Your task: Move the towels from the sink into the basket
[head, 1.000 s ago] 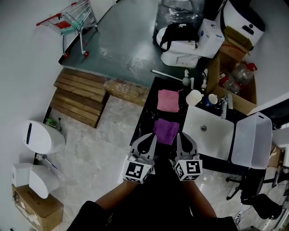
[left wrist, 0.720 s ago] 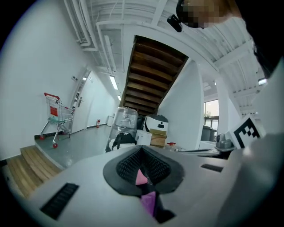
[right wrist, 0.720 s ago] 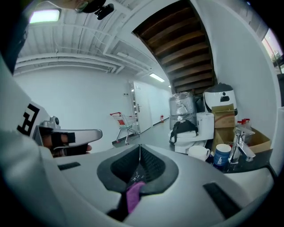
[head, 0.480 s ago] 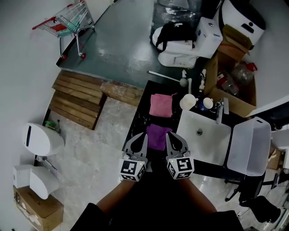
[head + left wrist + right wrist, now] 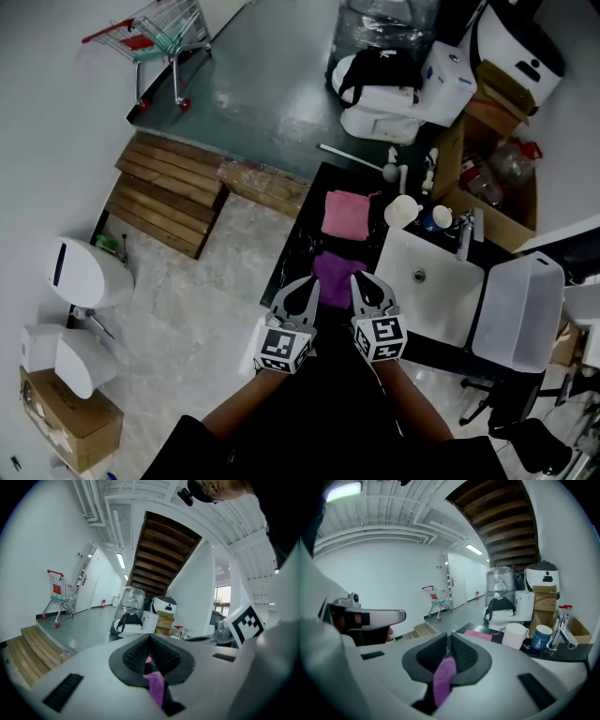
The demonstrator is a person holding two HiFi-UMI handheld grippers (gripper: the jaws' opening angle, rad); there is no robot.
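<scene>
Black counter [image 5: 296, 251] with a white sink [image 5: 441, 314] set in its right half.

Head view: almost nothing changed over the last second, only the view swayed. Left gripper [image 5: 308, 284] and right gripper [image 5: 362, 279] stay on the near edge of the purple towel [image 5: 336, 272]. It still lies at the counter's near left edge, beside the sink, not in it. Sink looks empty, so the lift-out seems done. Carrying it to the basket [image 5: 517, 314], just past the sink's right edge, is likely next. Pink towel [image 5: 347, 214] lies toward the far left edge, also out of the sink.

Left gripper view: jaws pinched together on a fold of the purple towel [image 5: 156, 686].

Right gripper view: jaws closed tight, purple towel [image 5: 443, 677] clamped between them. Cup [image 5: 515, 635], blue can [image 5: 541, 637] and faucet [image 5: 560, 630] crowd the sink's far edge. A dangling towel could snag the faucet on the way across.
</scene>
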